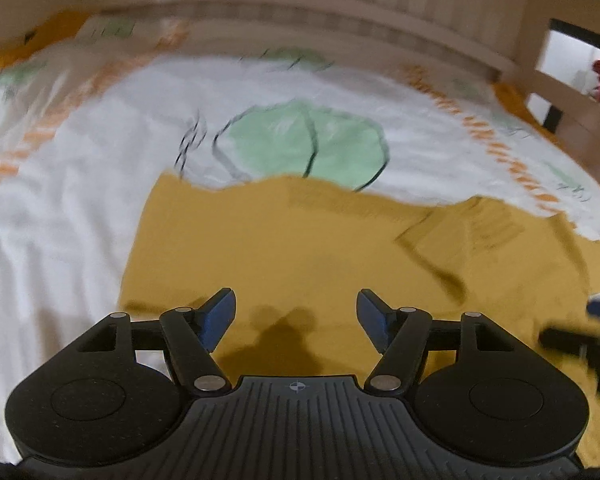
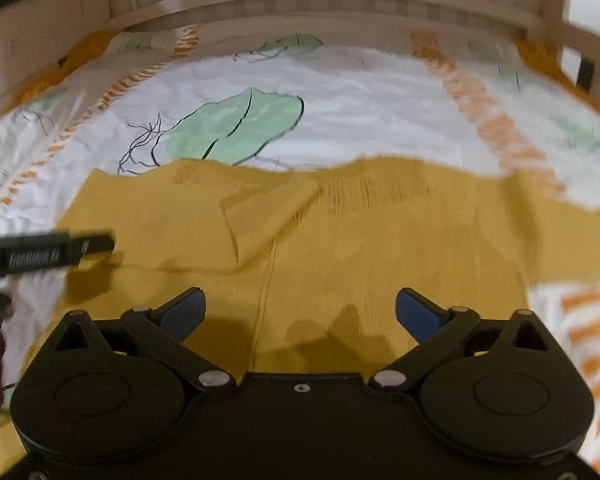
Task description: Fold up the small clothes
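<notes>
The mustard garment (image 2: pixel 340 232) lay spread on the leaf-print bedsheet (image 1: pixel 80 200), one flap (image 2: pixel 260 220) already turned over near its far edge. Risk noted: that loose flap could slip open, or the sheet be pinched along with the cloth, if a grasp went too deep. The left gripper (image 1: pixel 296 316) stood with fingers wide apart, holding nothing, above the cloth. The right gripper (image 2: pixel 300 312) likewise stood wide, empty.

This is a bedroom in a home: a bed (image 2: pixel 360 92) with a white sheet printed with green leaves (image 2: pixel 236 124) and orange stripes (image 2: pixel 484 108), enclosed by a pale wooden slatted frame (image 1: pixel 340 0).
</notes>
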A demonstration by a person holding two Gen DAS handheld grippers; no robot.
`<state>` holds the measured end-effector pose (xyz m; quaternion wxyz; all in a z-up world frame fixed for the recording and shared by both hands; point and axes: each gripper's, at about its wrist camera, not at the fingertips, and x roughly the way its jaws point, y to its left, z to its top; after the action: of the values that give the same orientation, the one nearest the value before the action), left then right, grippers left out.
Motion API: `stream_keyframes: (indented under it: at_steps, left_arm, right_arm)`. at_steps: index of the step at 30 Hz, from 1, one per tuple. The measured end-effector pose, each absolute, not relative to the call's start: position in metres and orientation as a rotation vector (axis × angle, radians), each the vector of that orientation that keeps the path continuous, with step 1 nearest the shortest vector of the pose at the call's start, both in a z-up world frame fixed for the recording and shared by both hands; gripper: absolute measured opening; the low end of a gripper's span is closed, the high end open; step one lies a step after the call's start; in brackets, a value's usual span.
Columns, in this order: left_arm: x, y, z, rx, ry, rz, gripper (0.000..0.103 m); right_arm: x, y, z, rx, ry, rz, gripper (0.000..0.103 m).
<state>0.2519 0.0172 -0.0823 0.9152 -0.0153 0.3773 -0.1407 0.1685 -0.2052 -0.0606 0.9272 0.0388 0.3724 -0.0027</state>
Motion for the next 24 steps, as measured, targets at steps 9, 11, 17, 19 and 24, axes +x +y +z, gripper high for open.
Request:
stream_keyframes:
  at_steps: [9, 11, 17, 19, 24]
  left_arm:
    - [0.266, 0.022, -0.095, -0.003, 0.896, -0.296, 0.065]
    - [0.265, 0.023, -0.095, 0.001, 0.897, -0.305, 0.065]
    - [0.269, 0.038, -0.088, -0.045, 0.866, -0.272, 0.065]
    - [0.272, 0.04, -0.088, -0.05, 0.869, -0.262, 0.065]
    - [0.273, 0.04, -0.088, -0.057, 0.881, -0.267, 0.065]
  right_arm:
    - [0.223, -0.166, -0.066, -0.062, 0.737, 0.039, 0.07]
    - [0.234, -0.155, -0.071, -0.101, 0.737, 0.051, 0.07]
    - [0.263, -0.133, -0.095, -0.209, 0.769, 0.04, 0.065]
    - [0.269, -0.135, -0.101, -0.233, 0.785, 0.026, 0.046]
    - [0.263, -0.171, -0.092, -0.167, 0.764, -0.066, 0.034]
